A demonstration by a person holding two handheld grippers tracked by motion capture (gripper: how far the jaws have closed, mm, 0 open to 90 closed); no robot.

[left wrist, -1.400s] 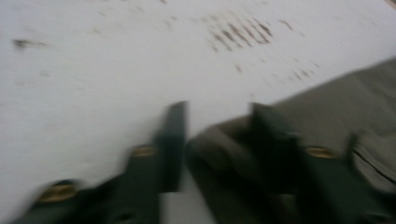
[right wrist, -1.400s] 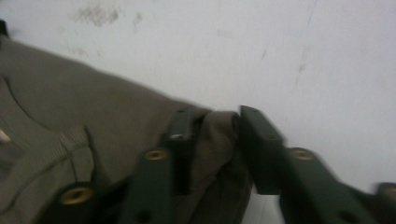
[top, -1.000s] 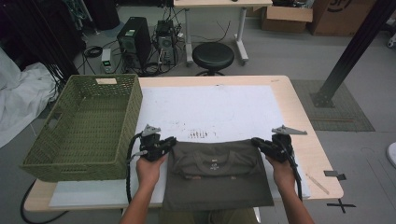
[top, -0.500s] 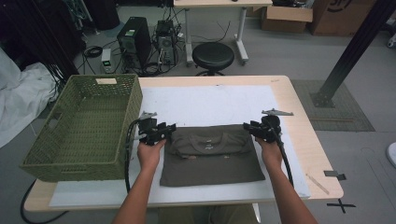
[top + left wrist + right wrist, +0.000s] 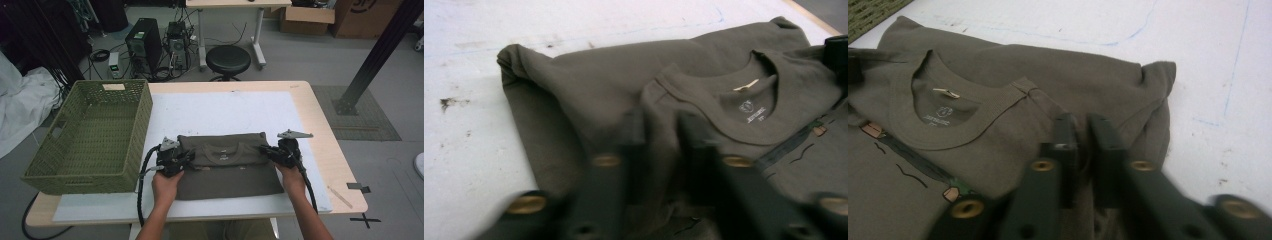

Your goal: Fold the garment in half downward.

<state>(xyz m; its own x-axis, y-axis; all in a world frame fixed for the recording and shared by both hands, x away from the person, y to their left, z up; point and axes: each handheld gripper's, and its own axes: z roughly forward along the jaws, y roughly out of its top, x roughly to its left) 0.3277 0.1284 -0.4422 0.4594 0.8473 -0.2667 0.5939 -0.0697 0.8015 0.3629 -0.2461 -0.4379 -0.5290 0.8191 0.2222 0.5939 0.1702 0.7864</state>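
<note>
One folded olive shirt (image 5: pixel 227 162) lies on our white mat (image 5: pixel 225 107) beside the green basket (image 5: pixel 92 135). Our left gripper (image 5: pixel 184 157) and right gripper (image 5: pixel 266 150) have just closed, each pinching shirt fabric.

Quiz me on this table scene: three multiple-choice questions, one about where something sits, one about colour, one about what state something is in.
1. Where does the woven basket stand relative to the T-shirt?
A. On the left gripper's side
B. On the right gripper's side
C. On top of it

2. What colour is the T-shirt?
A. Bright red
B. Dark olive-brown
C. White

3. How do the left gripper and right gripper stand?
A. Both wide open above the table
B. Both shut on the T-shirt
C. One lies in the basket

Answers: 1 A, it stands at the table's left end; 2 B, seen in every view; 3 B, each pair of jaws pinches fabric.
</note>
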